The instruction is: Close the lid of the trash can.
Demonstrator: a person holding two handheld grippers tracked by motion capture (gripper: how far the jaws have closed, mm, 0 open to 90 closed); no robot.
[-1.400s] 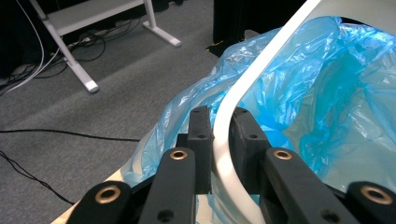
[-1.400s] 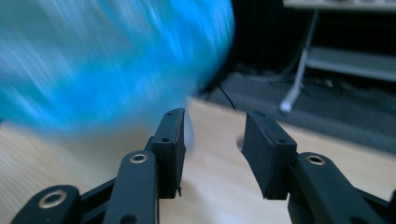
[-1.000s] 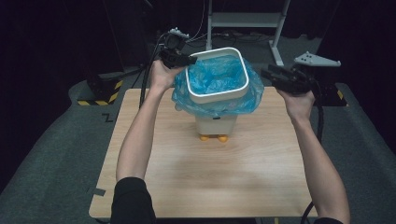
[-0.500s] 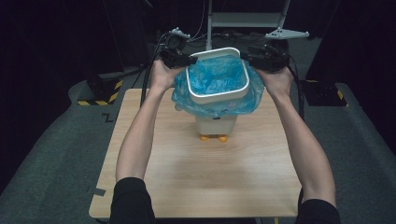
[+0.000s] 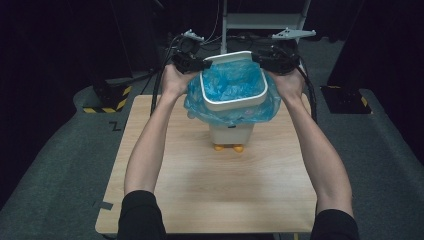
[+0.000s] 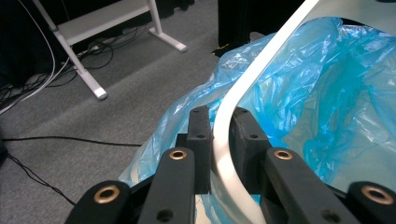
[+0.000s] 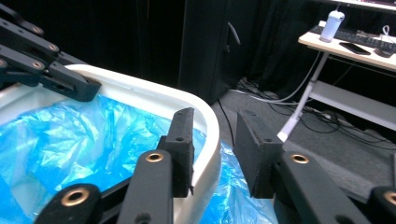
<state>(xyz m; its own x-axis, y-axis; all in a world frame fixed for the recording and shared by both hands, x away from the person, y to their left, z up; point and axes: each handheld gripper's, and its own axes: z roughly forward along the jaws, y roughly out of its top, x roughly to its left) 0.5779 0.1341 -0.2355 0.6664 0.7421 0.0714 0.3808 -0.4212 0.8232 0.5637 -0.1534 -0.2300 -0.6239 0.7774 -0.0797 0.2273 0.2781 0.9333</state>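
We've got the high view fixed above the person's side, looking fwd and down on the table (image 5: 200,200); forearms enter from the bottom, so it's a mid-range overview. The left gripper view rides low behind its own jaws, v. close on the white rim (image 6: 243,93) with blue bag (image 6: 327,93), facing out toward grey floor and a white frame leg. The right gripper view sits equally close, looking along its jaws across the same white rim (image 7: 205,121) and bag, w/ the left gripper (image 7: 46,70) at top left. All three share that rim.
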